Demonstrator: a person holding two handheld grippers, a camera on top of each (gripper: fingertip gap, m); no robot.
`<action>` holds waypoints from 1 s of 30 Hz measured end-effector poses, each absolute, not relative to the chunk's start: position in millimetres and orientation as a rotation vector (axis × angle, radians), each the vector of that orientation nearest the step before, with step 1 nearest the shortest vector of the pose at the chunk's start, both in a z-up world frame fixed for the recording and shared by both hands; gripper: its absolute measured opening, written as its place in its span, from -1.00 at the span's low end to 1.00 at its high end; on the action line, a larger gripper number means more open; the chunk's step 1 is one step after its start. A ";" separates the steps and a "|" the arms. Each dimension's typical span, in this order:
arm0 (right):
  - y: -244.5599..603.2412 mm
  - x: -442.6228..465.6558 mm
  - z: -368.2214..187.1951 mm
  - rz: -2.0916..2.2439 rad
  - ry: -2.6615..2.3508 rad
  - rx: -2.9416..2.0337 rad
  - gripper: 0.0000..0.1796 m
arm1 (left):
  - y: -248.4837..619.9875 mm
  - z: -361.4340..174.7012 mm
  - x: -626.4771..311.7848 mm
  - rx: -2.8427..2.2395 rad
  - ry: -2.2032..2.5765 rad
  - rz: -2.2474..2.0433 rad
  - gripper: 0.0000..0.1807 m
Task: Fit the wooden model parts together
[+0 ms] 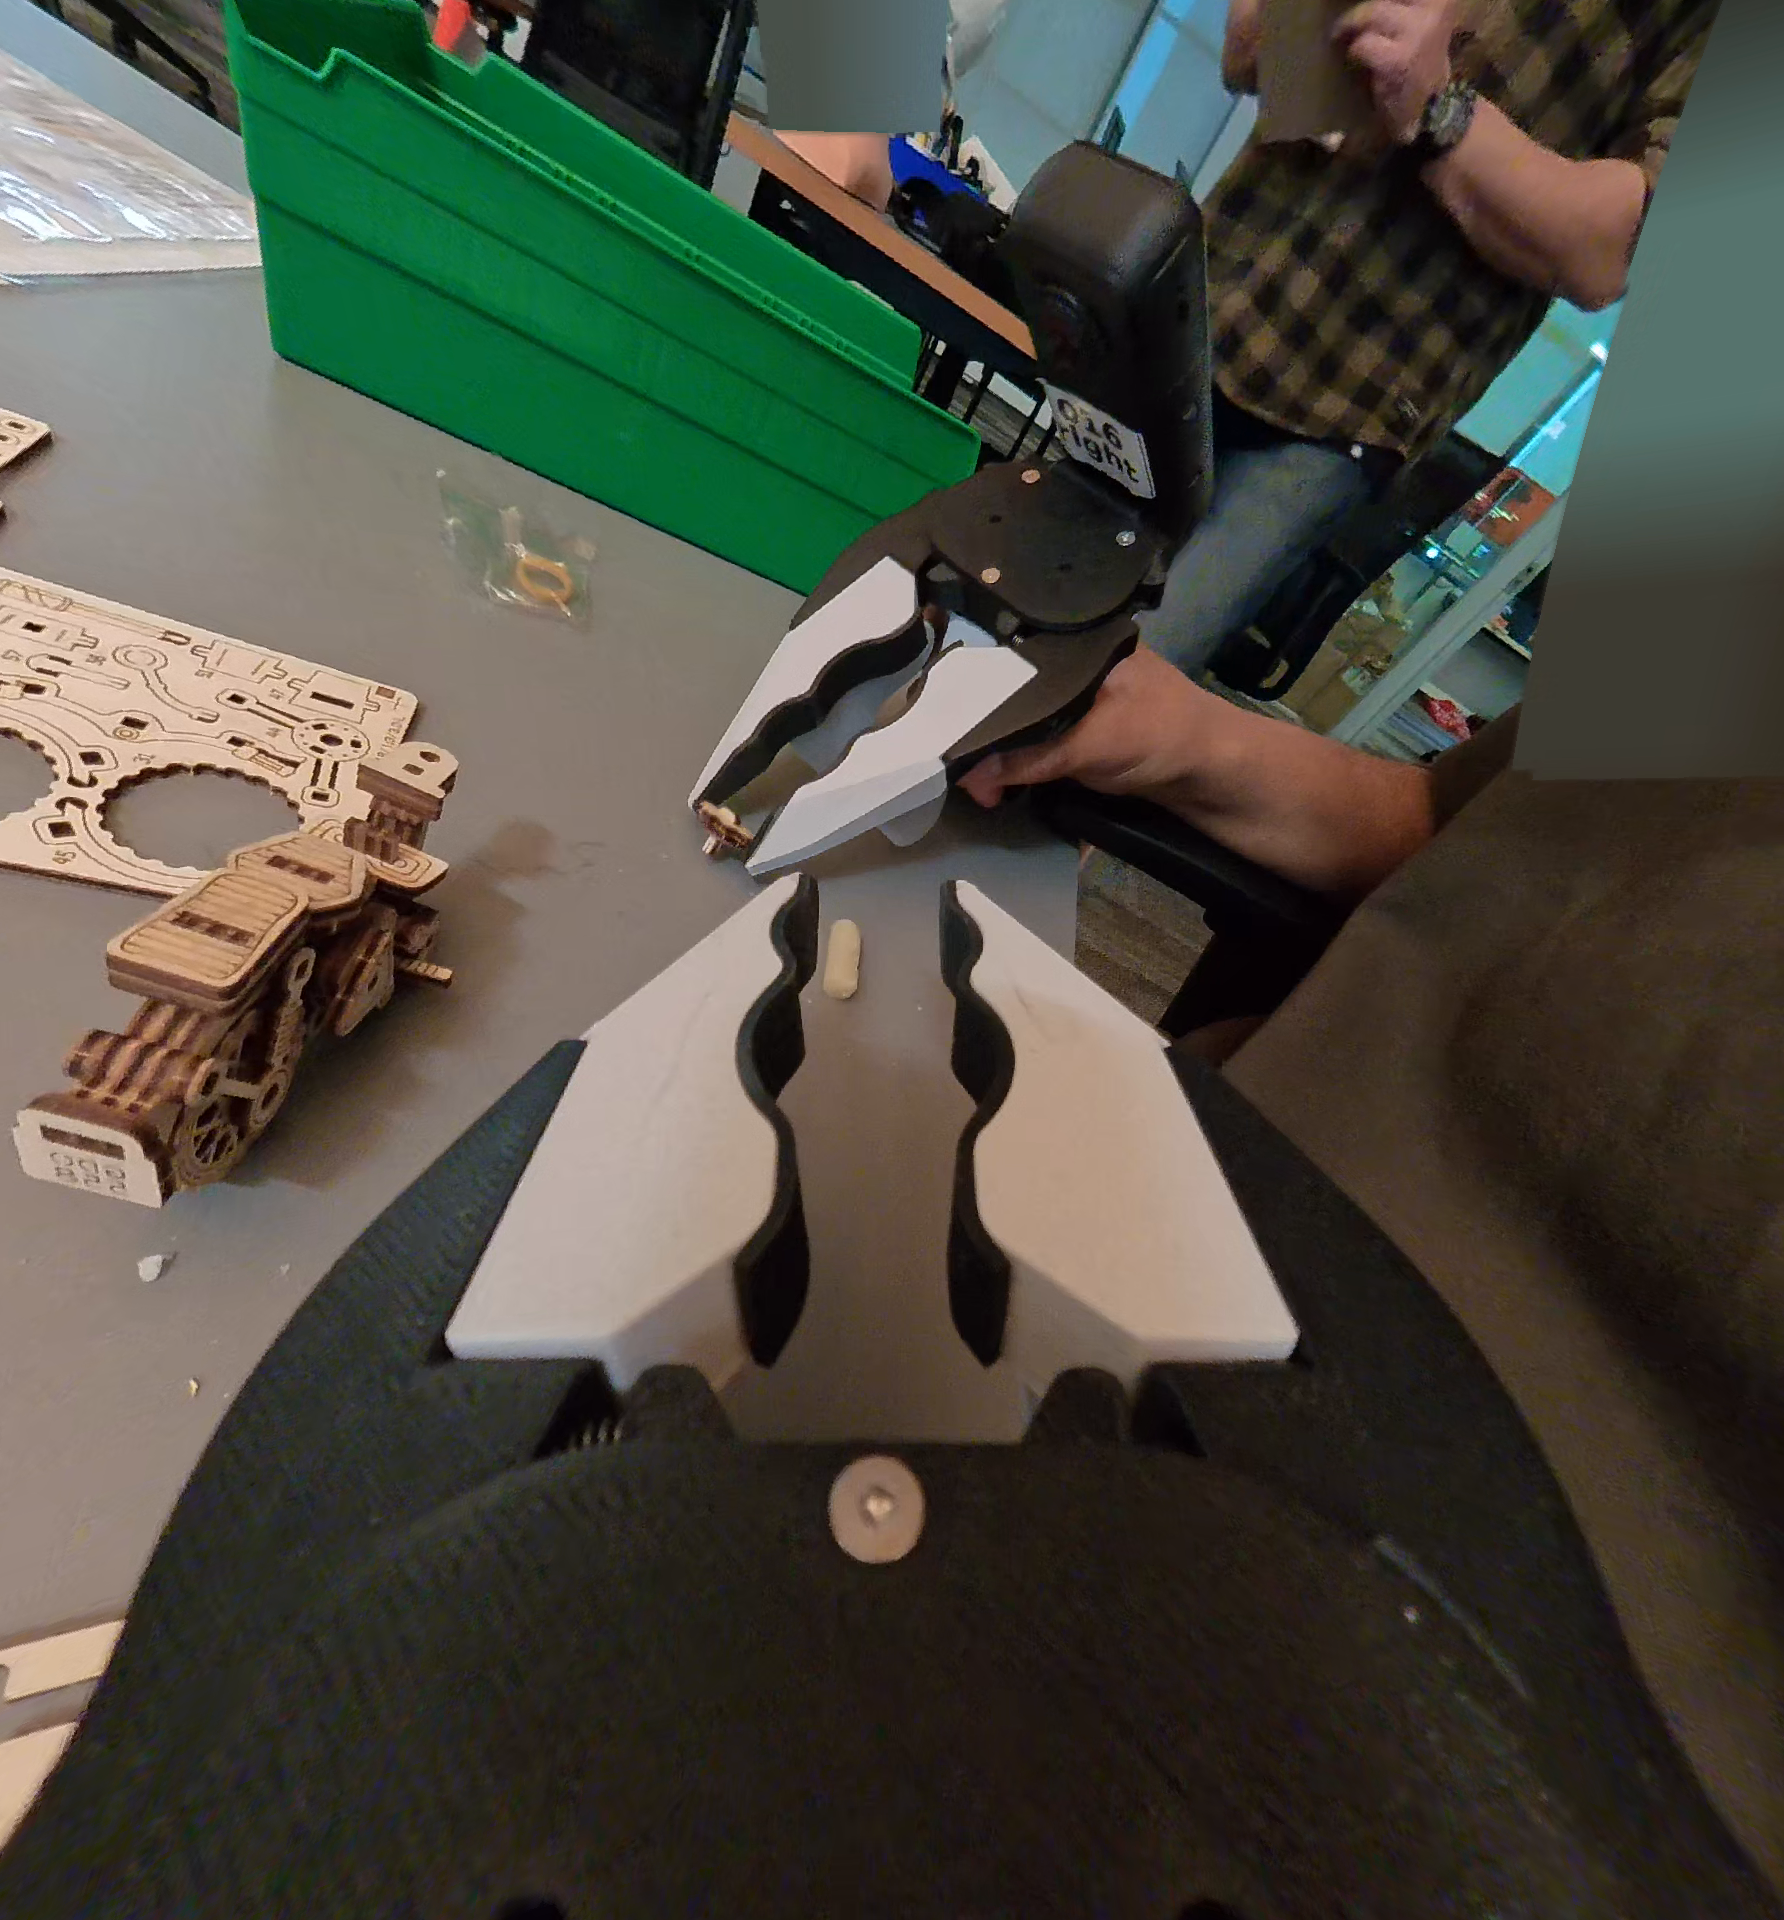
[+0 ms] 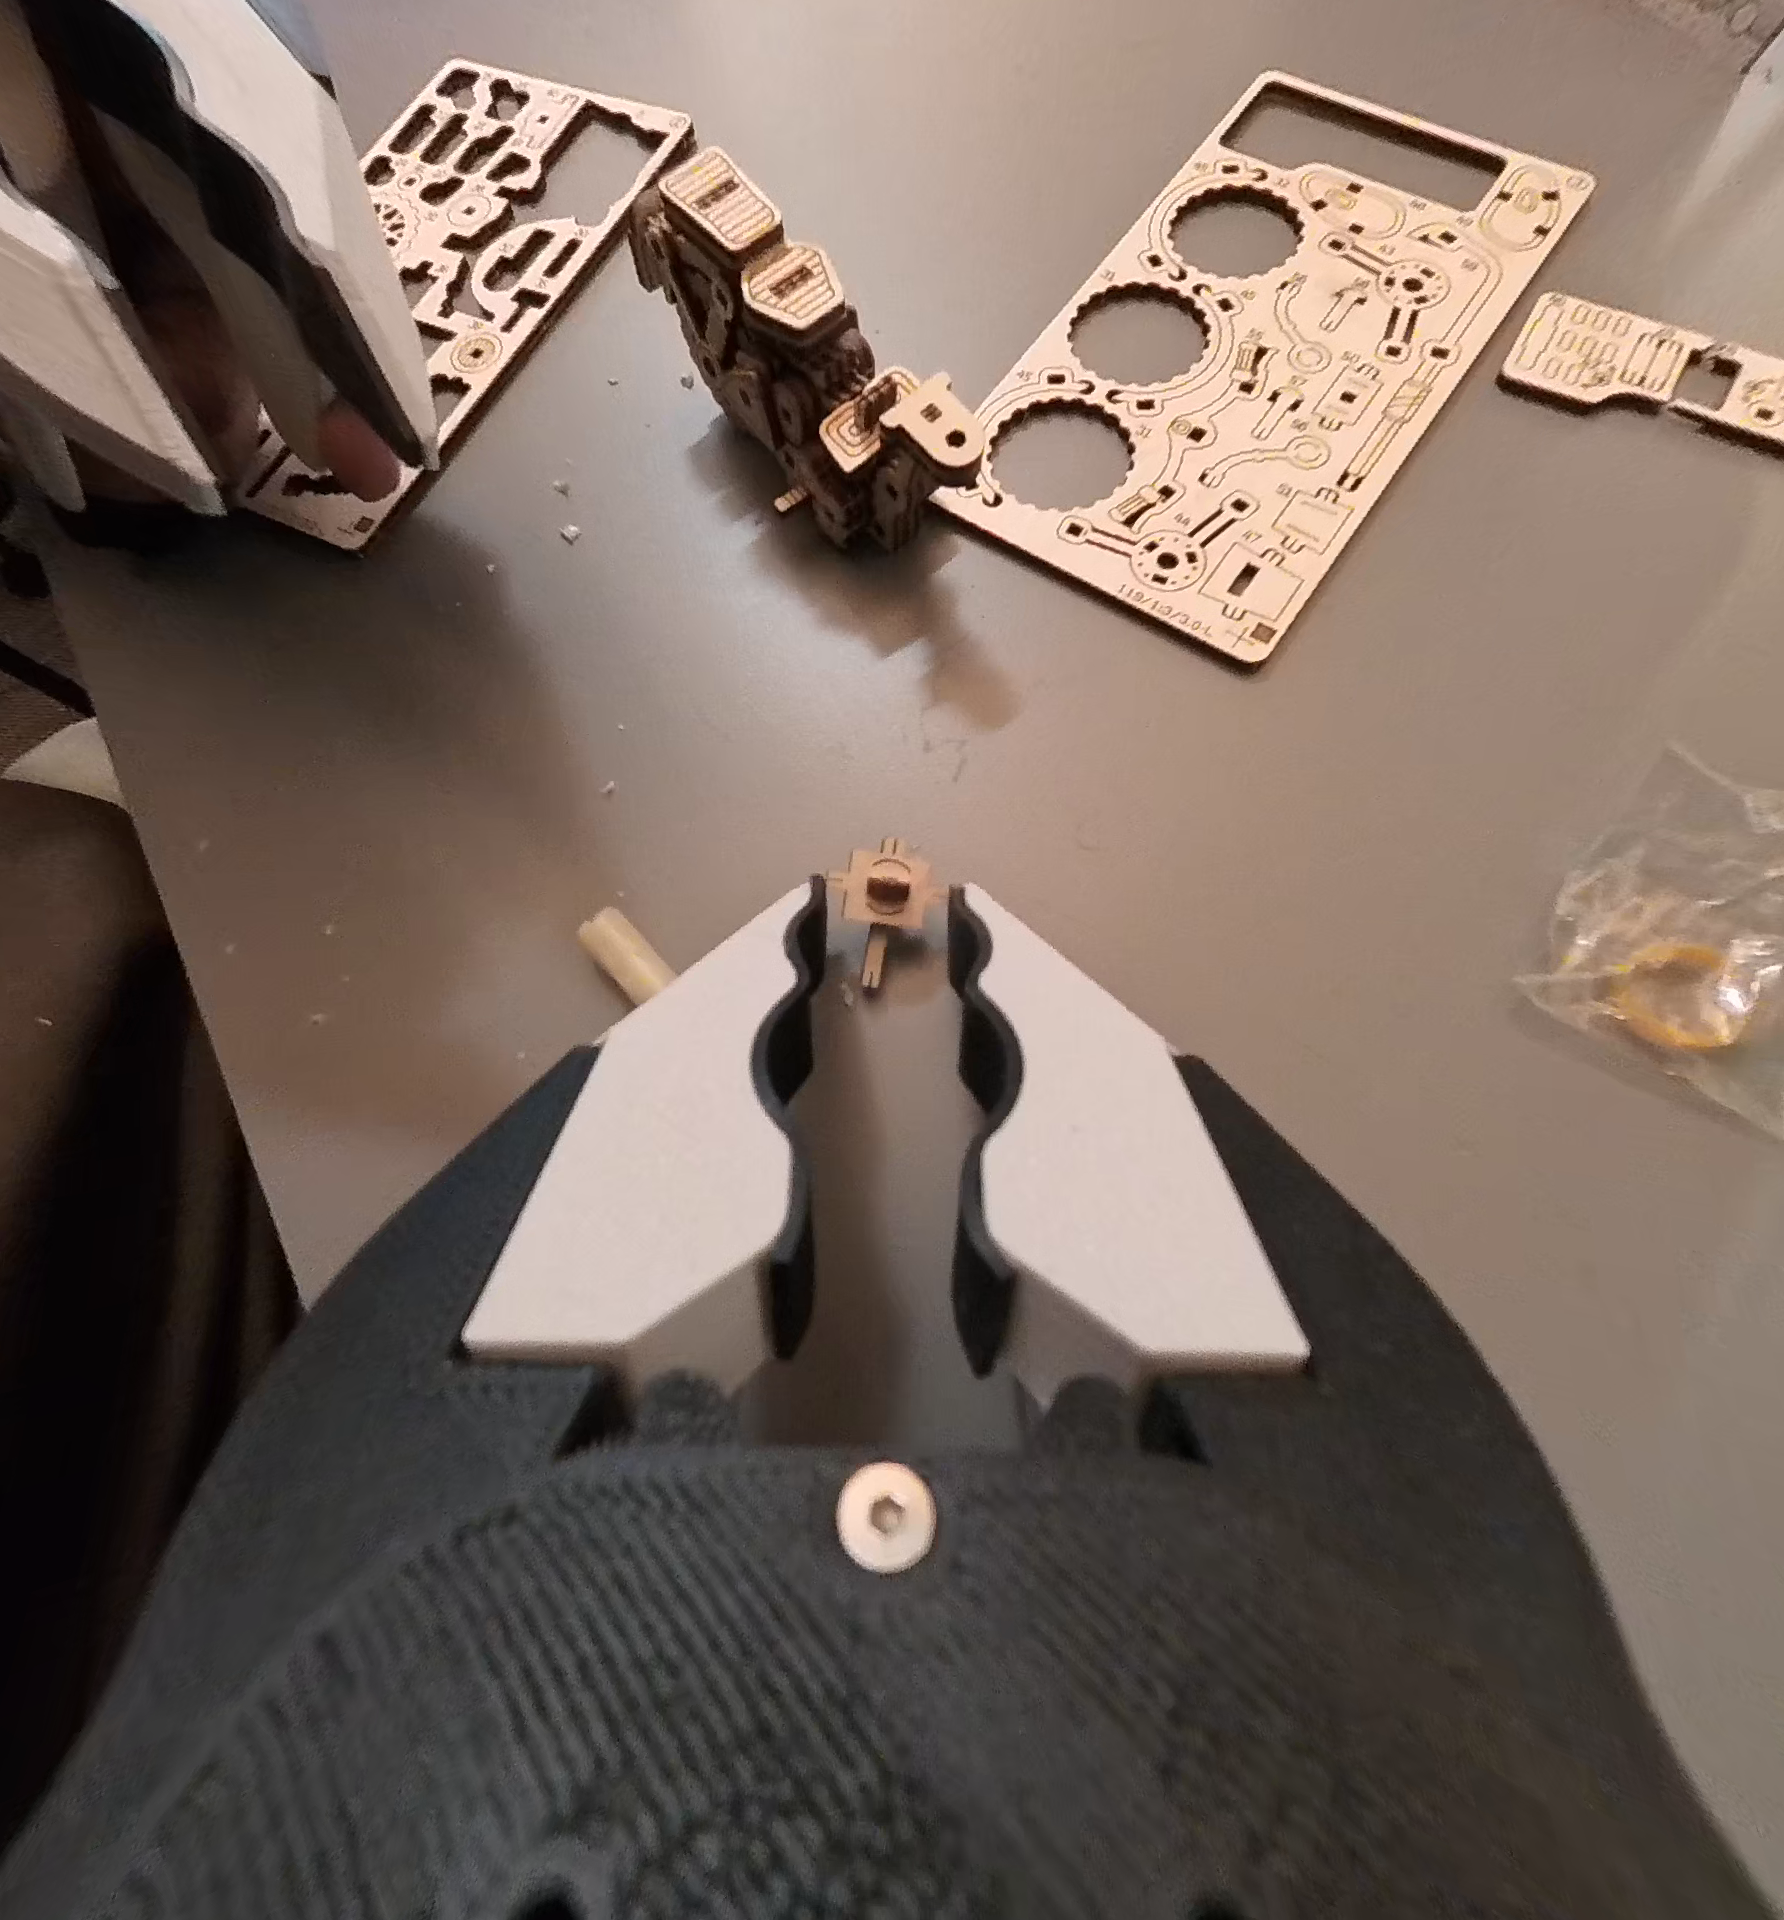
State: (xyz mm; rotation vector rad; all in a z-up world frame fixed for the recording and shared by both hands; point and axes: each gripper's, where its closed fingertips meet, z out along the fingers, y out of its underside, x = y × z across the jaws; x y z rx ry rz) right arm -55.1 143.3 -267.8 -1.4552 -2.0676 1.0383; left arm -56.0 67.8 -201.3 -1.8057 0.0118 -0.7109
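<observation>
A partly built dark wooden model stands on the grey table; it also shows in the right wrist view. My right gripper is shut on a small square wooden part with a peg through its middle, held just above the table. In the left wrist view the right gripper is right in front of my left gripper. My left gripper is open and empty. A small white peg lies on the table between its fingers and also shows in the right wrist view.
Punched wooden sheets lie around the model. A clear bag with a rubber band lies to the right. A green bin stands at the back. A person in a plaid shirt stands past the table edge. About 10 centimeters separates my left fingertips from my right.
</observation>
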 end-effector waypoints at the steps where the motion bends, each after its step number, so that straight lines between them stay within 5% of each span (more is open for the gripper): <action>1: 143.3 -55.3 -267.1 1.041 -2.065 -1.454 -0.76 | 67.8 -201.2 -56.1 -1.805 0.011 -0.711 -0.77; 30: 139.3 -60.4 -240.7 1.103 -1.982 -1.318 -0.77 | 68.6 -202.6 -56.7 -1.809 -0.002 -0.725 -0.77</action>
